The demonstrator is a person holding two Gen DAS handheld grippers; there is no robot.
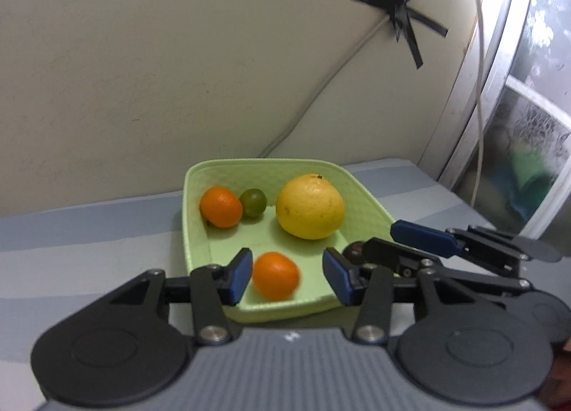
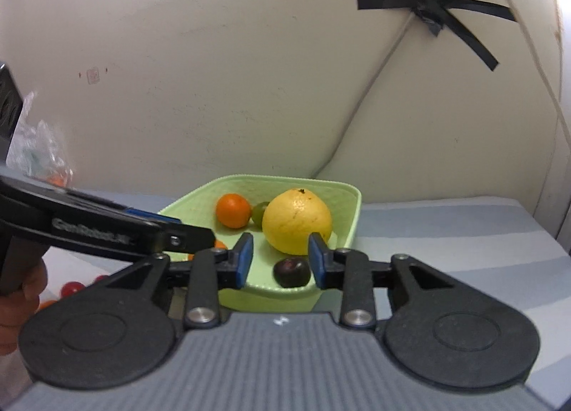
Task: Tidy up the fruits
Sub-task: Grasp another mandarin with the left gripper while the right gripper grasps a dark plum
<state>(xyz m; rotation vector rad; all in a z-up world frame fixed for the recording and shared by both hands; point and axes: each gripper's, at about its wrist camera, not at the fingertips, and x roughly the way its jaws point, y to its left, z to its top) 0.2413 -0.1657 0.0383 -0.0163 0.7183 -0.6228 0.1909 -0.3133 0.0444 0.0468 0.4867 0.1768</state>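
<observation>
A light green tray (image 1: 194,232) (image 2: 351,229) holds a big yellow citrus (image 1: 309,206) (image 2: 296,221), an orange (image 1: 220,206) (image 2: 233,210) and a small green fruit (image 1: 253,201) (image 2: 259,212) at its back. My left gripper (image 1: 287,277) is open above the tray's near edge, with a second orange (image 1: 275,276) lying free between its fingers. My right gripper (image 2: 281,261) is open over the tray's near right corner, with a dark plum (image 2: 291,271) lying between its fingers. It also shows in the left wrist view (image 1: 389,243).
The tray stands on a grey-blue striped surface (image 1: 89,232) against a cream wall with taped cables (image 1: 403,14). In the right wrist view, loose red and orange fruits (image 2: 71,288) and a clear plastic bag (image 2: 39,150) lie at the left. A window (image 1: 528,125) is at the right.
</observation>
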